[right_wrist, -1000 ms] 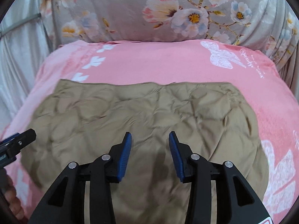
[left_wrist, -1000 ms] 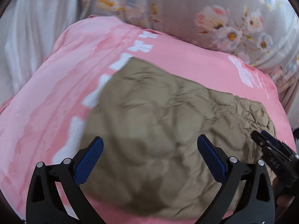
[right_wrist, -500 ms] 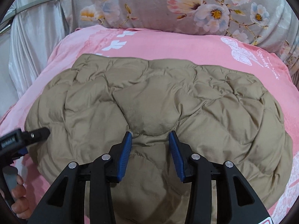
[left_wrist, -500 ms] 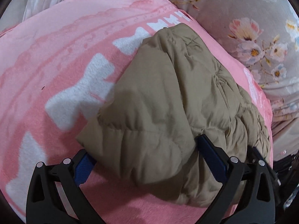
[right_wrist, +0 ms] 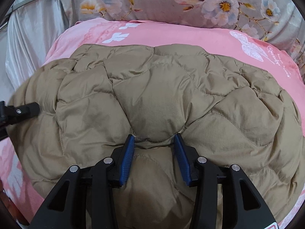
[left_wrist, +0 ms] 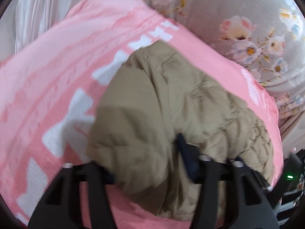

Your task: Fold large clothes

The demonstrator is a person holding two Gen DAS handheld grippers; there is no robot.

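Jacket [left_wrist: 171, 114], a tan quilted one, fills the middle and lower right of the left wrist view, lying on a pink blanket [left_wrist: 57, 66] spread over the bed. A second ago the left gripper [left_wrist: 144, 164] hung spread above flat cloth; now its fingers have closed in on a bunched edge, the left one buried under the fabric, the right one dark and blurred against it. It appears to be pinching the jacket, so a fold is probably under way on this side. Bare blanket runs across the left and upper left, giving room to carry the edge over; a floral curtain [left_wrist: 247, 28] bounds the far side.

In the right wrist view the jacket [right_wrist: 162, 95] now shows puffed, doubled panels where it lay flat before. The right gripper [right_wrist: 154, 143] has its blue fingers [right_wrist: 128, 158] partly spread, bracketing a folded hem at lower centre without clearly clamping it. The left gripper [right_wrist: 21, 111] bites the cloth at the left edge. Pink blanket [right_wrist: 181, 36] shows beyond the far hem and at the lower left.
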